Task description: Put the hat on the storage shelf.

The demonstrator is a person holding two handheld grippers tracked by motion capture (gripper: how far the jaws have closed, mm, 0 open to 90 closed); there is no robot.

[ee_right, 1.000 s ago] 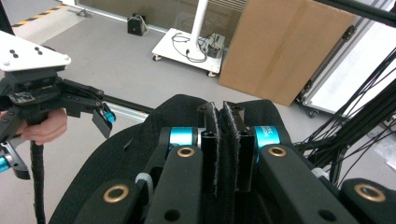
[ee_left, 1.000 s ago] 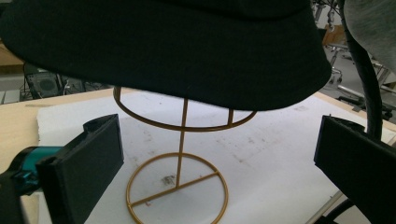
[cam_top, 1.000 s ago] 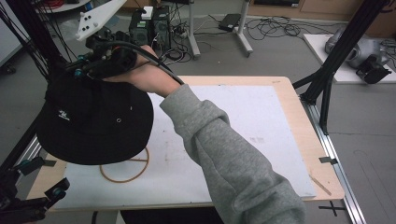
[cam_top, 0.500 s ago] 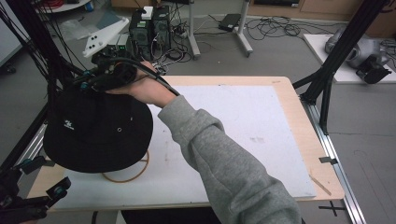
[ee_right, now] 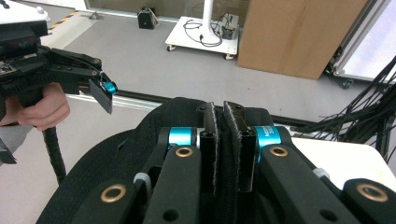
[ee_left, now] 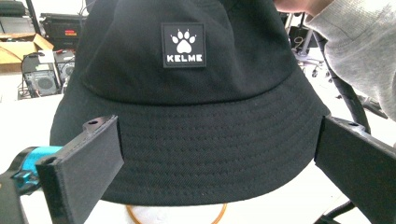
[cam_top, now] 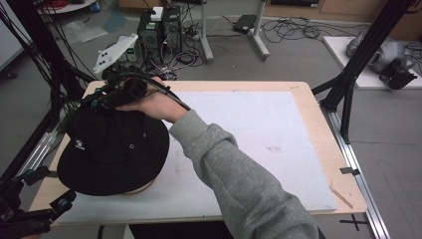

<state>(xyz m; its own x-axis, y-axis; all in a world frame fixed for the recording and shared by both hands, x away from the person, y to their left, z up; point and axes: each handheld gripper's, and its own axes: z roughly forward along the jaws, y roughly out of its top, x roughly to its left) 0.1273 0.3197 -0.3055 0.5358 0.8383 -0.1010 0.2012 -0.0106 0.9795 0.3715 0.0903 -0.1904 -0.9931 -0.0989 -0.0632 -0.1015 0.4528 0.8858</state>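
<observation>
A black bucket hat (cam_top: 114, 149) with a white paw badge hangs low over the table's left side. My right gripper (cam_top: 107, 97) is shut on the far edge of its brim, and a grey-sleeved arm reaches across to it. In the right gripper view the jaws (ee_right: 223, 109) pinch black fabric of the hat (ee_right: 140, 140). A wooden ring (cam_top: 142, 188) peeks out under the hat's near edge. My left gripper (cam_top: 50, 188) is open at the near left corner. Its jaws (ee_left: 217, 126) stand wide apart on either side of the hat's brim (ee_left: 187, 116), and the ring (ee_left: 219, 212) shows below it.
A white sheet (cam_top: 259, 139) covers most of the wooden table top. Black frame posts (cam_top: 348, 84) rise at the right and left edges. Computers and cables (cam_top: 159, 30) sit on the floor beyond the far edge.
The right gripper has carried the hat down and toward the near side. The hat now covers most of the wooden ring. The left gripper has hardly moved.
</observation>
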